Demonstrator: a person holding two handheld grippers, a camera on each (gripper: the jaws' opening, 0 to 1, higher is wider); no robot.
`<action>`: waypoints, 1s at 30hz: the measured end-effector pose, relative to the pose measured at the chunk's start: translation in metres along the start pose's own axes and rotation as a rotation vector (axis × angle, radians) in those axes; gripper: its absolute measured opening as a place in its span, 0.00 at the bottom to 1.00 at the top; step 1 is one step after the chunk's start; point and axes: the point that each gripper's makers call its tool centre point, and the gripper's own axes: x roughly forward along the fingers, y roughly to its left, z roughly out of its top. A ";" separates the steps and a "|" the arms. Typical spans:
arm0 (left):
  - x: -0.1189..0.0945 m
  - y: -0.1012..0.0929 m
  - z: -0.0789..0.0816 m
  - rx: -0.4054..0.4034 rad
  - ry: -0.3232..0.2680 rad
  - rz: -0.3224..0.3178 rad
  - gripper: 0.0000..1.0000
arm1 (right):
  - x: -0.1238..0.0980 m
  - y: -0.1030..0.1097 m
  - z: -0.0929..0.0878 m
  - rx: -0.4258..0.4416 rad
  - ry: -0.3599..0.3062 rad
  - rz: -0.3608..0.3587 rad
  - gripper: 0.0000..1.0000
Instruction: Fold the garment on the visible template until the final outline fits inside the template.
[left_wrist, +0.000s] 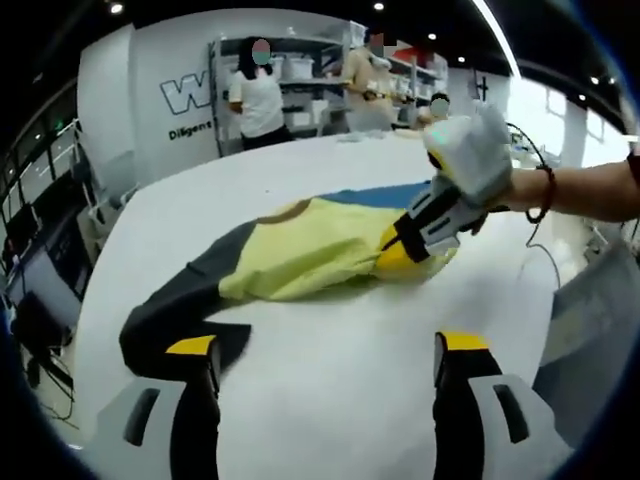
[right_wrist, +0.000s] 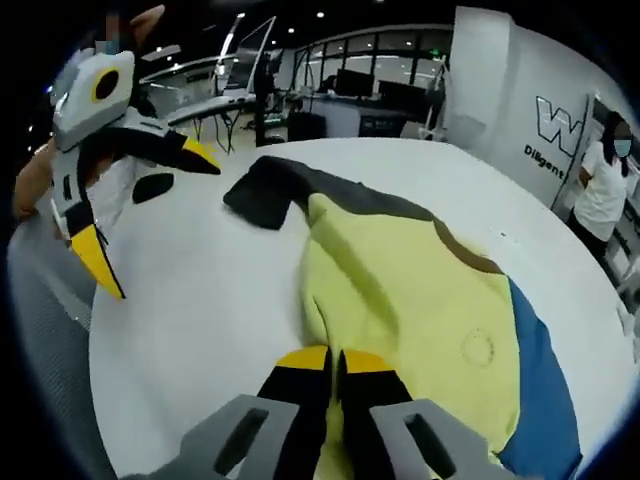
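a wide white surface (left_wrist: 330, 370) carries everything in both views. on it lies the garment (left_wrist: 300, 255), a yellow piece with a dark sleeve stretched toward the left gripper view's camera and a blue patch at its far side; it is bunched and creased rather than flat. in the right gripper view the garment (right_wrist: 400, 300) spreads from the near edge up toward the dark sleeve end. the right hand-held gripper (right_wrist: 335, 362) has its yellow-tipped jaws pressed together on a fold of the yellow cloth, and in the left gripper view it (left_wrist: 400, 250) pinches the garment's near edge. the left hand-held gripper (left_wrist: 325, 350) hangs above the bare surface with its jaws wide apart, one tip just beside the dark sleeve. people stand at shelves (left_wrist: 300, 80) beyond.
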 end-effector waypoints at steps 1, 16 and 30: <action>0.000 -0.001 0.000 0.001 -0.001 -0.003 0.85 | -0.001 -0.002 0.003 0.000 -0.001 0.002 0.00; 0.002 -0.001 0.003 0.001 -0.032 -0.021 0.82 | -0.012 -0.030 0.040 0.150 -0.058 0.079 0.00; 0.008 -0.008 0.003 0.054 -0.006 -0.057 0.76 | -0.007 -0.078 0.044 0.377 -0.117 0.106 0.00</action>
